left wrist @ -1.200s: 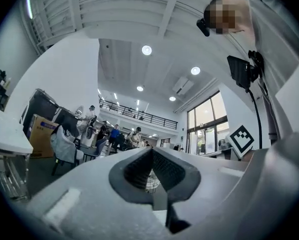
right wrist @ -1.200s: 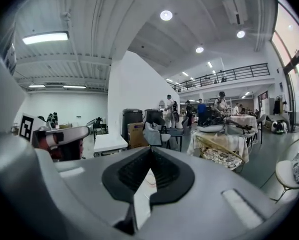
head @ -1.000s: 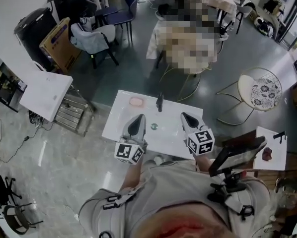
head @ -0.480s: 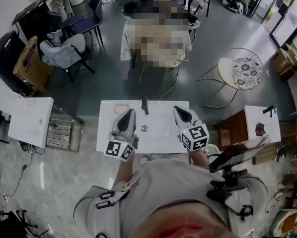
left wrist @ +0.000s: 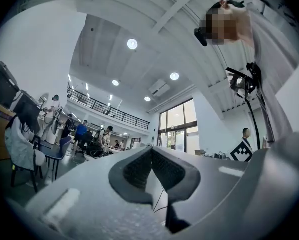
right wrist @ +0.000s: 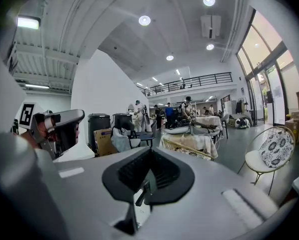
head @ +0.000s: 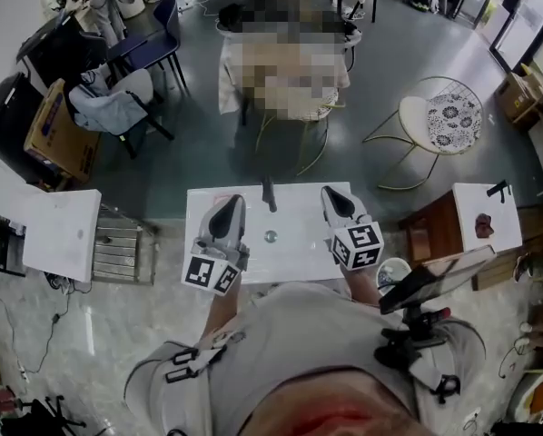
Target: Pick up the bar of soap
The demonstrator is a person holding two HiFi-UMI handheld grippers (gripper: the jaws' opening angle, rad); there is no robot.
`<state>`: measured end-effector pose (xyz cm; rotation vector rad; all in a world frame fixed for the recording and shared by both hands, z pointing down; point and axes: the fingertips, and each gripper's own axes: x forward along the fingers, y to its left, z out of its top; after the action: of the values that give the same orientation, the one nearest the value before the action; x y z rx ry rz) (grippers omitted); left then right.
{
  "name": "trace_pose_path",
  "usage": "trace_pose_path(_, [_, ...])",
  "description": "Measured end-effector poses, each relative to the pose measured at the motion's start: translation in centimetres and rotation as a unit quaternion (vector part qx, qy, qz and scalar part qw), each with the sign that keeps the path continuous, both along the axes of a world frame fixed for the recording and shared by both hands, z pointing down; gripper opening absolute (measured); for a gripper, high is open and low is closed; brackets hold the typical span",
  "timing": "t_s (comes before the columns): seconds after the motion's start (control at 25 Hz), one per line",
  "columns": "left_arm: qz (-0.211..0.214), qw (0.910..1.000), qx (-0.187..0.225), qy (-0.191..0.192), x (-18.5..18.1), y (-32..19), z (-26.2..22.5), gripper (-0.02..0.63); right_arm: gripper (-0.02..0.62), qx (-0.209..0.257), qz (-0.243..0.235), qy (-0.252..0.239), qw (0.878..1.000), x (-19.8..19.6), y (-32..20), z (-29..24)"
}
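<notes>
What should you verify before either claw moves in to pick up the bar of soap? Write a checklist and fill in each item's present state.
1. Soap in sight: cannot tell. No view shows it, and the left claw covers part of the white table.
2. Left claw open: not ok. Its jaws are together with nothing between them.
3. Right claw open: not ok. Its jaws are together and empty.
4. Claws aimed at the tabletop: not ok. Both gripper views look out at the room beyond.
5. Path clear: cannot tell. A dark upright fixture stands on the table between the claws.
</notes>
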<state>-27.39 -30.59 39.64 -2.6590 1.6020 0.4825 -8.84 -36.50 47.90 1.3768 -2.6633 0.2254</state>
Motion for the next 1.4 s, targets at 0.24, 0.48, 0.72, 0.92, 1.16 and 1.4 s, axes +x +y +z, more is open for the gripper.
trace_pose_path(0.24, [-0.007, 1.0000, 0.002, -0.003, -0.4, -0.8, -0.2, -0.006, 0.002, 0.000, 0.004, 0.001, 1.000, 0.1, -0.7, 0.1])
trace_pose_path(0.48, [-0.051, 0.9984, -0.009, -0.022, -1.2, -2.3, -0.7, 0.388, 0.002, -0.009, 0.017, 0.002, 1.000, 1.4, -1.4, 0.4])
trace_pose_path(0.72, [-0.046, 0.9974, -0.011, -0.054, -2.4, -2.4, -0.5, 0.492, 0.002, -0.017, 0.018, -0.001, 1.000, 1.4, -0.7, 1.3])
trace_pose_path(0.92, [-0.017, 0.9911, -0.032, -0.128, -3.1, -3.3, 1.8, 0.486, 0.002, -0.020, 0.021, -0.003, 1.000, 2.1, -0.2, 1.4])
trace_pose_path(1.16, [0.023, 0.9644, -0.083, -0.250, -5.8, -5.6, 7.6, 0.479, 0.002, -0.015, 0.032, 0.001, 0.999, 3.2, 0.4, 1.8])
trace_pose_path(1.4, [0.086, 0.9096, -0.142, -0.381, -7.8, -8.3, 15.0, 0.477, 0.002, -0.021, 0.043, 0.003, 0.999, 4.3, 1.2, 3.0])
